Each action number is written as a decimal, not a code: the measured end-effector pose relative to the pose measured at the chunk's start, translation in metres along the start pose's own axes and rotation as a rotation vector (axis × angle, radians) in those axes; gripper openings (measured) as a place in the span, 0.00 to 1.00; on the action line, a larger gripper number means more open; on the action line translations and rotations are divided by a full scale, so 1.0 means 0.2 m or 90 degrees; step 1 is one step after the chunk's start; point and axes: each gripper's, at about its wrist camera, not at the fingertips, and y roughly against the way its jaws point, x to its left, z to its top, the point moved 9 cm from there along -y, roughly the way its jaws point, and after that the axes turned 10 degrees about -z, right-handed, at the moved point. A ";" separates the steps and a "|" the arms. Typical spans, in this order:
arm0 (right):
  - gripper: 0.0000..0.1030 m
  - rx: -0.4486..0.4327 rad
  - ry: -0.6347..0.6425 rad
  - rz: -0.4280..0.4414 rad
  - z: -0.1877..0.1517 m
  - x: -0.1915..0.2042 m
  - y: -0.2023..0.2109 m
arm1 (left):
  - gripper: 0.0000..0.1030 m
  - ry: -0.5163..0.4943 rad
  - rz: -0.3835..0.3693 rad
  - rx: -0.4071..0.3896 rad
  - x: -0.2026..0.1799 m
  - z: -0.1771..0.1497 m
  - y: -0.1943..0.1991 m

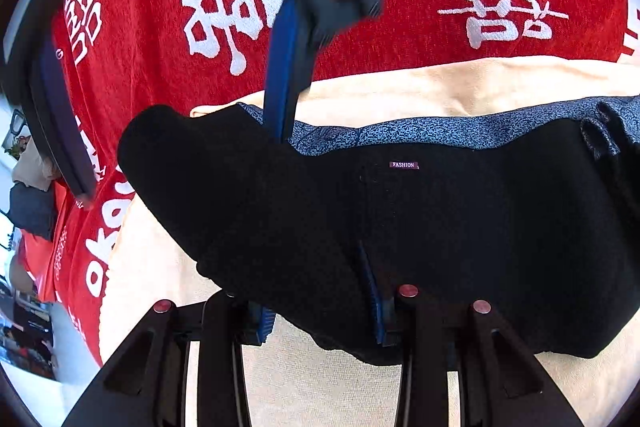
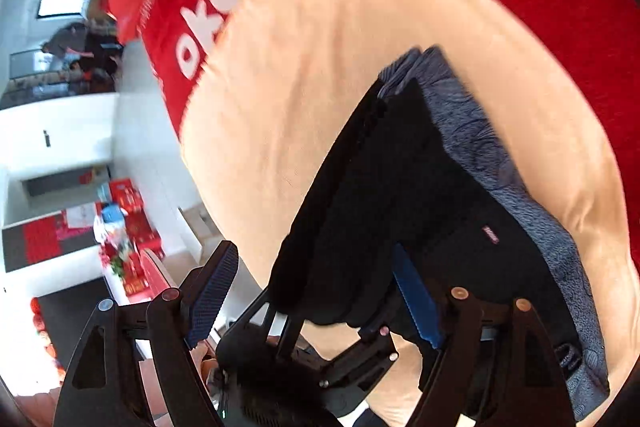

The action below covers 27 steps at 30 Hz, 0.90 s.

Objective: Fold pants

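Pants gripped at the near edge, fold underway

Left tool (image 1: pixel 320 315) is open around the near edge of the black pants (image 1: pixel 400 227): its blue pads sit on either side of a bunched hem, which rides between them, though whether they actually pinch the cloth cannot be told. Pants lie directly ahead of this tool, stretched across a cream cloth (image 1: pixel 400 87) on a red cover with white characters (image 1: pixel 400 7). Blue patterned lining (image 1: pixel 400 135) shows along the far edge, which suggests the garment is already doubled over itself. Small "FASHION" label (image 1: pixel 404 165) faces up, just beyond the tool's tips.

Right tool (image 2: pixel 316 299) stands wide open. One blue pad hangs free to its left, over the floor side; the other lies against the black fabric (image 2: pixel 380 207). It clasps nothing that can be seen. From the left wrist view it reaches in from above, one finger (image 1: pixel 284 67) touching the pants' far edge, likely to steady the layers while the fold is set.
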 end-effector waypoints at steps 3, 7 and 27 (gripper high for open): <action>0.80 0.025 0.014 -0.050 -0.02 -0.04 -0.08 | 0.37 -0.003 0.007 0.005 -0.01 0.00 0.01; 0.21 -0.015 0.014 -0.080 -0.04 -0.13 -0.05 | 0.37 0.010 -0.003 0.017 -0.02 0.02 0.01; 0.18 -0.400 -0.254 0.143 -1.20 -0.94 0.73 | 0.37 -0.095 -0.254 -0.072 -0.96 0.45 0.67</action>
